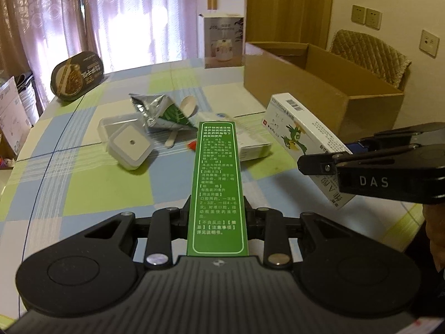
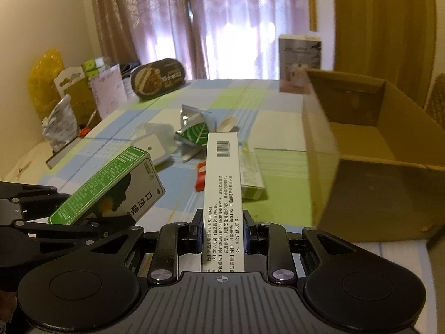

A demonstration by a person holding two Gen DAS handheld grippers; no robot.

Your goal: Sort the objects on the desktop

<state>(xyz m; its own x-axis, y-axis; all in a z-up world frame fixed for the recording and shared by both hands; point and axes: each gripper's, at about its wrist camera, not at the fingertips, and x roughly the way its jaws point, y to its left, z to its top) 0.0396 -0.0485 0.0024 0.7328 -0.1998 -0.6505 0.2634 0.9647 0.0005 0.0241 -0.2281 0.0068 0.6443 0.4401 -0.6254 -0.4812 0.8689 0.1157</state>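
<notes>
My left claw (image 1: 217, 217) grips the green box (image 1: 217, 186) and my right claw (image 2: 222, 222) the white box (image 2: 222, 194), both above the table (image 1: 111, 178): light, stiff, crushable cartons, pinched across their narrow sides.

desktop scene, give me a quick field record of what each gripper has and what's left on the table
left gripper: shut on green box
right gripper: shut on white box
cardboard box: open, at the table's right side, nothing visible inside
still on table: foil pouch, plastic spoon, white square container
far end: dark oval tin, upright carton
</notes>
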